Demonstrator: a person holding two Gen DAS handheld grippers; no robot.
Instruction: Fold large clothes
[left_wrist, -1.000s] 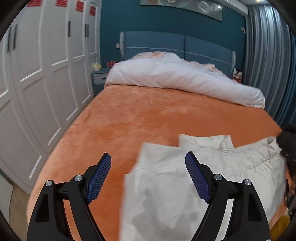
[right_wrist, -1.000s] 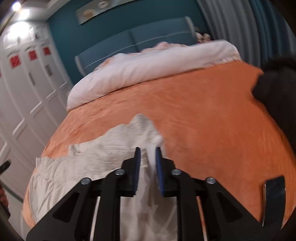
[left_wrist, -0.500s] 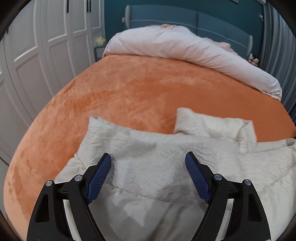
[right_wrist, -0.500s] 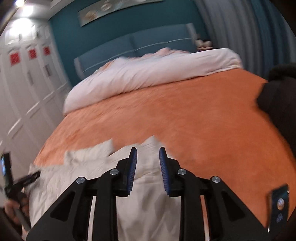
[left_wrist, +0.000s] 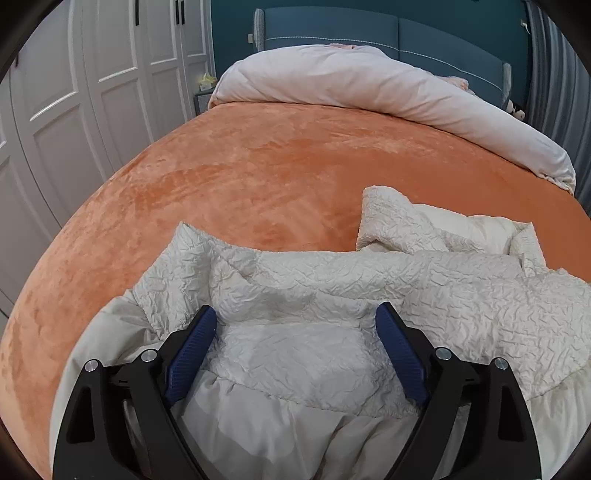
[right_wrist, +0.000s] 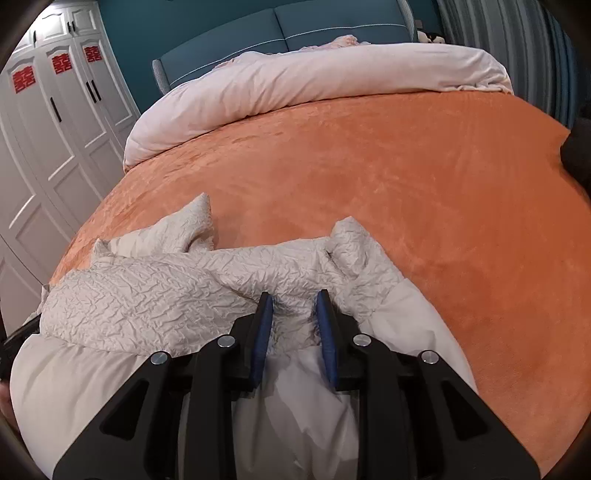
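A cream padded jacket (left_wrist: 332, 280) with a crinkled shell and smooth lining lies bunched on the orange bedspread (left_wrist: 277, 166) near its front edge. My left gripper (left_wrist: 295, 323) hovers low over it, jaws wide and opening. Fabric lies between the blue pads (left_wrist: 192, 350), and they do not press it. In the right wrist view the same jacket (right_wrist: 147, 291) stretches to the left, one corner folded up beside the fingers. My right gripper (right_wrist: 293, 306) stands narrow, with a bunch of the crinkled fabric pinched between its pads (right_wrist: 262, 332).
A rolled pale duvet (left_wrist: 369, 85) lies across the head of the bed before a blue headboard (left_wrist: 369, 33). White wardrobe doors (left_wrist: 92, 92) line the left side. A dark object (right_wrist: 580, 147) sits at the bed's right edge. Bare orange bedspread (right_wrist: 443, 184) stretches beyond the jacket.
Both grippers have come down toward the bed. The jacket, held up before, now rests spread and bunched on the bedspread. The left jaws stand slightly wider.
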